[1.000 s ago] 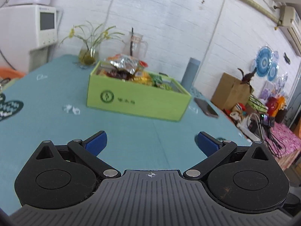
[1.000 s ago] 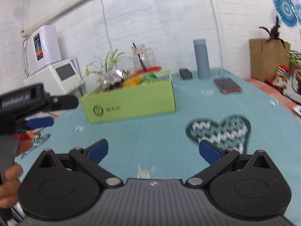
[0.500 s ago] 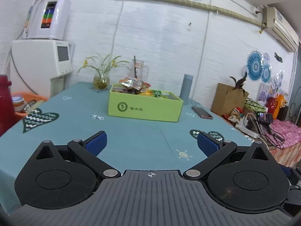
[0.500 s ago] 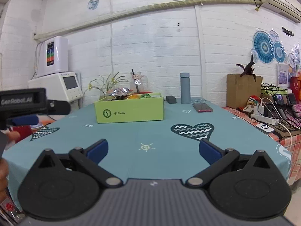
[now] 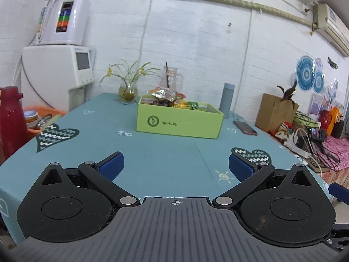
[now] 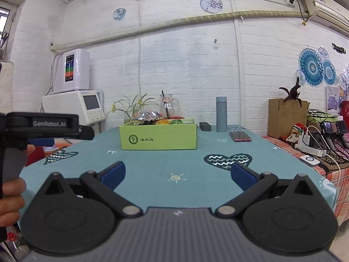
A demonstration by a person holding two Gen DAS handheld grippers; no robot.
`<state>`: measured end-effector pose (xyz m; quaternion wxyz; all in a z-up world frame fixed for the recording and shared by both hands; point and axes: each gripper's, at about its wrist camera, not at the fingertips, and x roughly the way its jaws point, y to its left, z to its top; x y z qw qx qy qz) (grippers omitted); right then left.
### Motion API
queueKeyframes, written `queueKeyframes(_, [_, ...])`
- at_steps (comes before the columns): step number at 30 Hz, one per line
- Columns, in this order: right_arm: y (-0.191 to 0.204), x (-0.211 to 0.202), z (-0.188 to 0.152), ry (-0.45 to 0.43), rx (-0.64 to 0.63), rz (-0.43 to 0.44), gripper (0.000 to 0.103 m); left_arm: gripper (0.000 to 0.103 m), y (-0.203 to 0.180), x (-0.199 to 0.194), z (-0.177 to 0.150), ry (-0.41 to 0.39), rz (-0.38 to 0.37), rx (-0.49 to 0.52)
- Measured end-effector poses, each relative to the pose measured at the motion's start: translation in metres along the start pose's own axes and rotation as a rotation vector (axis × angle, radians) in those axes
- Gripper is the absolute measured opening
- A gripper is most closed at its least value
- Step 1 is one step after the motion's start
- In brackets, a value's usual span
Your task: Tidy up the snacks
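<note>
left gripper spread wide, empty | right gripper spread wide, empty; green box full of snacks, well beyond both

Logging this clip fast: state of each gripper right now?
Left gripper: open, holding nothing, above the teal tablecloth.
Right gripper: open, holding nothing.
</note>
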<state>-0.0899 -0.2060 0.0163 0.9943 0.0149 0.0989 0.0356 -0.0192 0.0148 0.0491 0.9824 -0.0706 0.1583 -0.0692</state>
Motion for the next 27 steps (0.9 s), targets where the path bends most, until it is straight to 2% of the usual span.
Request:
queueKeyframes(14, [-0.001, 0.004, -0.004, 0.003, 0.007, 0.012, 0.103, 0.092, -0.01, 0.003, -0.006, 0.007, -0.004, 0.052])
queueKeyframes(21, [0.002, 0.007, -0.006, 0.015, -0.005, 0.029, 0.103, 0.082, -0.01, 0.006, -0.008, 0.01, 0.006, 0.056])
queueKeyframes(27, [0.002, 0.008, -0.008, 0.019, -0.006, 0.032, 0.103, 0.085, -0.01, 0.006, -0.009, 0.013, -0.003, 0.063])
